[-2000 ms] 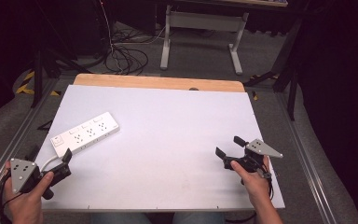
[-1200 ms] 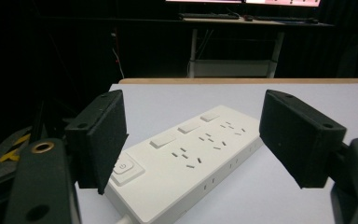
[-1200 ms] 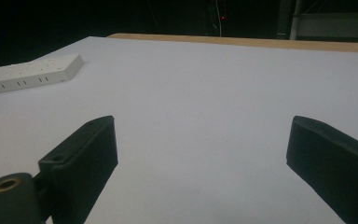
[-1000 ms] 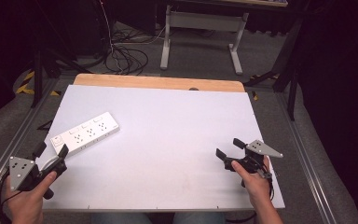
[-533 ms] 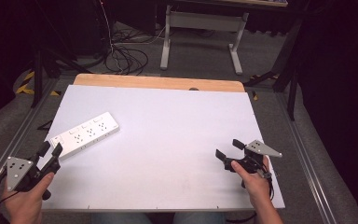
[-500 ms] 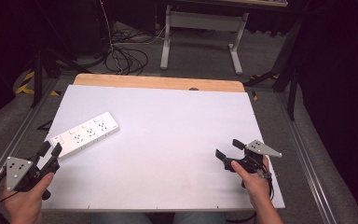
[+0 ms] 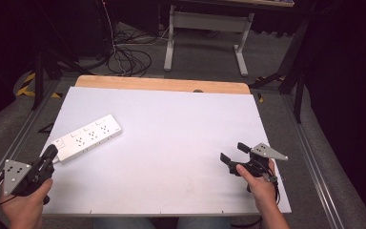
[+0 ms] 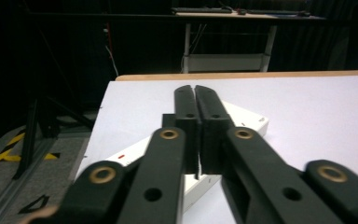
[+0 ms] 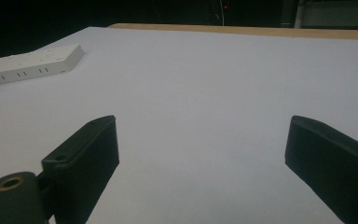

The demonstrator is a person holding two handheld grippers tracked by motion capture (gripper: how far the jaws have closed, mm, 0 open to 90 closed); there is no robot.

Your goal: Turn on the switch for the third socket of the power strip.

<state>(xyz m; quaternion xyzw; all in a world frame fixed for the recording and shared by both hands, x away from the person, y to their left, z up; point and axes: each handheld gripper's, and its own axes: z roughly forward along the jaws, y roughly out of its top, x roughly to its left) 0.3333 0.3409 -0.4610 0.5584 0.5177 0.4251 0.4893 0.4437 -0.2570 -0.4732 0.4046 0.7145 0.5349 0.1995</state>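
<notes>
The left gripper (image 7: 49,153) sits at the near left corner of the table (image 7: 181,191), held in the person's left hand (image 7: 26,207), and its two black jaws have just been closing: in the left gripper view they now stand pressed flat against each other with only a hairline seam between them and nothing caught in it. The closed tips (image 8: 196,100) point along the white power strip (image 7: 86,138), which lies just beyond and under them; whether the tips actually rest on its near end cannot be told. The strip lies slanted on the left part of the white table top, its near end toward the left gripper and its far end angled toward the table's middle. Its top carries rows of socket holes and, in the left gripper view, a small red mark (image 8: 121,157) near one edge; no brand name or writing can be read on it. Well apart, on the near right of the table, the right gripper (image 7: 234,153) is held in the right hand (image 7: 259,186) with its jaws spread wide over bare table surface, holding nothing.
</notes>
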